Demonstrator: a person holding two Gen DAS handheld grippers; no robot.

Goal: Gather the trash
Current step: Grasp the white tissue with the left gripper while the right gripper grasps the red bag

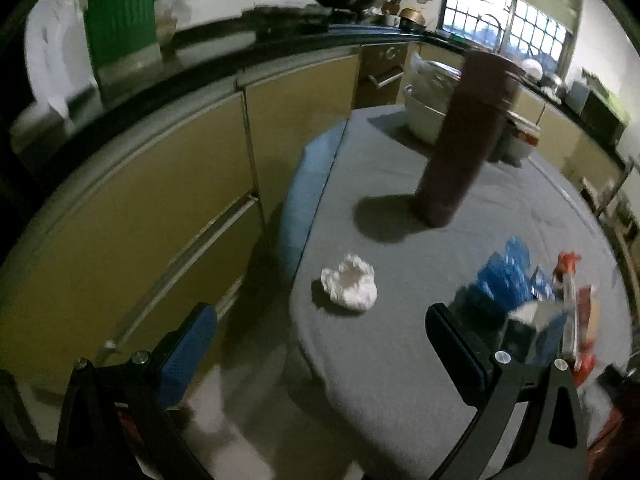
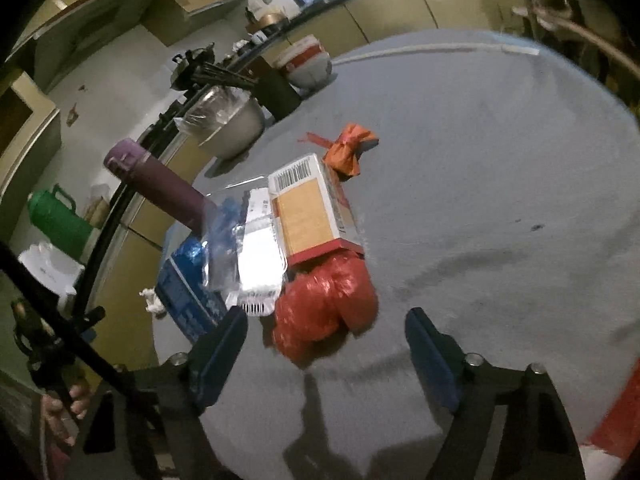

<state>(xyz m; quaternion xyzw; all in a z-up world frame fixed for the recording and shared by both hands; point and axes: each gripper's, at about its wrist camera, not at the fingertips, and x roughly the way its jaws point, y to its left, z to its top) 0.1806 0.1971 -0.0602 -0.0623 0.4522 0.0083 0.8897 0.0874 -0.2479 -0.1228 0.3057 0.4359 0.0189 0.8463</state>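
A crumpled white tissue [image 1: 350, 283] lies on the grey tablecloth [image 1: 400, 340] near its left edge. My left gripper [image 1: 320, 328] is open and empty, just short of the tissue. In the right wrist view a pile of trash lies mid-table: a red plastic bag [image 2: 326, 306], a cardboard box [image 2: 310, 210], a clear plastic wrapper [image 2: 256, 248], a blue packet [image 2: 186, 292] and an orange wad [image 2: 350, 150]. My right gripper [image 2: 326, 340] is open and empty, close in front of the red bag. The tissue [image 2: 152, 300] shows at the pile's left.
A tall purple flask [image 1: 464, 140] stands mid-table, also in the right wrist view [image 2: 160, 182]. A metal bowl with plastic [image 2: 228, 120] and a pot [image 2: 306, 62] stand at the far side. Kitchen cabinets [image 1: 140, 200] and a green jug [image 1: 120, 12] are to the left.
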